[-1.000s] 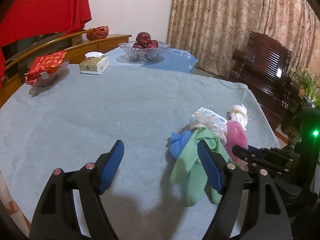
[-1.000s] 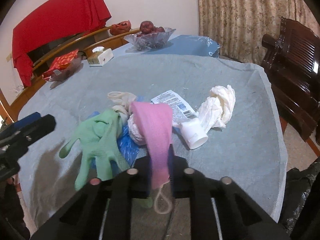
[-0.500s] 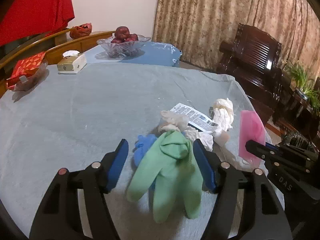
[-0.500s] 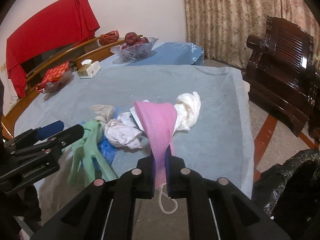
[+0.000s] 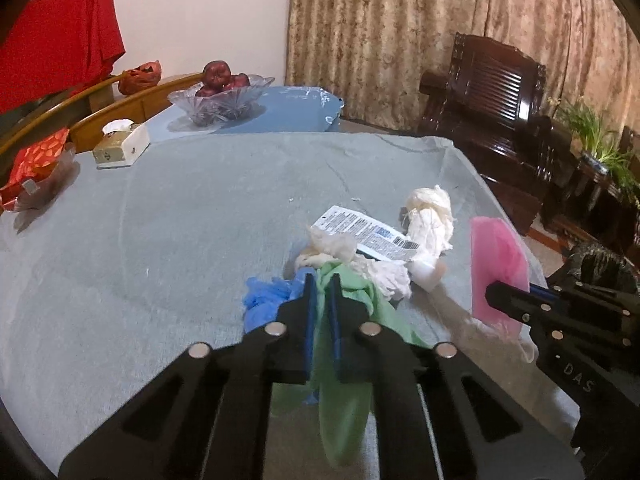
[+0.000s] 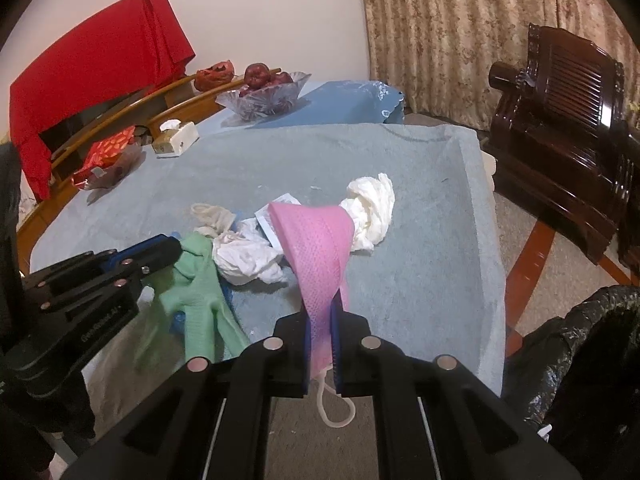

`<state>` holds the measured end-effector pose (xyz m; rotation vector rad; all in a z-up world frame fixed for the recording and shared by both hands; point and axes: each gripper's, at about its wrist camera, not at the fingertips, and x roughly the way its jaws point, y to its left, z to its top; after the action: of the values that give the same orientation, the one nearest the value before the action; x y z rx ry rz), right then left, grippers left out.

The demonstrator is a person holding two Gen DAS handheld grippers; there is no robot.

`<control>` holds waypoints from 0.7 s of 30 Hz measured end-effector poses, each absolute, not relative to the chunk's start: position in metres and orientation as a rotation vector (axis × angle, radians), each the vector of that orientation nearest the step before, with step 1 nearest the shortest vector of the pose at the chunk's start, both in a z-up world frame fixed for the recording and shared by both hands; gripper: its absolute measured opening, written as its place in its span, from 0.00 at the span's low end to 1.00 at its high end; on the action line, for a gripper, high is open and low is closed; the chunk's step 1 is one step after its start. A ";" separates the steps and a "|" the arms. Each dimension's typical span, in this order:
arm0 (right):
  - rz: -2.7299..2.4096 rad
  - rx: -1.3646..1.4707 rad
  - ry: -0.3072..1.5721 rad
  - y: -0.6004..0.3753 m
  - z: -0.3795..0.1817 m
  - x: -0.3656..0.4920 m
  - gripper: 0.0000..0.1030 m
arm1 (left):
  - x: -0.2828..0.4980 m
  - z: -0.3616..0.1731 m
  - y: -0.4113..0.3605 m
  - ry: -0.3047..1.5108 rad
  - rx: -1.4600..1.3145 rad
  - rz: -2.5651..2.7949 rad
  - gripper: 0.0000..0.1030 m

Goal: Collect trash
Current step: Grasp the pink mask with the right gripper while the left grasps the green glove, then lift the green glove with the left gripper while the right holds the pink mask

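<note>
Left gripper (image 5: 321,280) is clamped tight on the green glove (image 5: 344,368), right at the near edge of the grey table cover (image 5: 192,232). Right gripper (image 6: 321,312) pinches the pink mask (image 6: 316,248), lifted just beside the pile. Crumpled tissues (image 6: 252,256), a printed wrapper (image 5: 368,236) and a blue glove (image 5: 268,300) crowd around. Black trash bag (image 6: 580,352) sits on the floor at right.

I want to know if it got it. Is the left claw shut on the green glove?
Shut on it. The left claw has its blue pads pressed on the green glove, whose fingers hang below.
</note>
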<state>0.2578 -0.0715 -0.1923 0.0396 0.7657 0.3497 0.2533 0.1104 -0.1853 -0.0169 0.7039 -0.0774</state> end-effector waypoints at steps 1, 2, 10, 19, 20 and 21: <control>0.350 0.041 0.762 -0.072 -0.191 0.257 0.08 | 0.252 -0.184 0.110 0.701 -0.018 -0.075 0.04; 0.351 0.043 0.760 -0.072 -0.190 0.256 0.08 | 0.250 -0.182 0.111 0.697 -0.023 -0.075 0.04; 0.354 0.060 0.739 -0.078 -0.179 0.249 0.08 | 0.227 -0.157 0.121 0.648 -0.084 -0.066 0.03; 0.367 0.056 0.759 -0.076 -0.183 0.242 0.08 | 0.201 -0.173 0.130 0.722 -0.084 -0.064 0.10; 0.368 0.056 0.766 -0.076 -0.186 0.241 0.08 | 0.198 -0.175 0.132 0.724 -0.091 -0.054 0.15; 0.368 0.055 0.772 -0.075 -0.187 0.241 0.08 | 0.197 -0.176 0.133 0.728 -0.100 -0.055 0.32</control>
<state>0.2408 -0.0753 -0.1874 0.0548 0.7718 0.3685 0.1966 0.1328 -0.1765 -0.0995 0.7282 -0.0553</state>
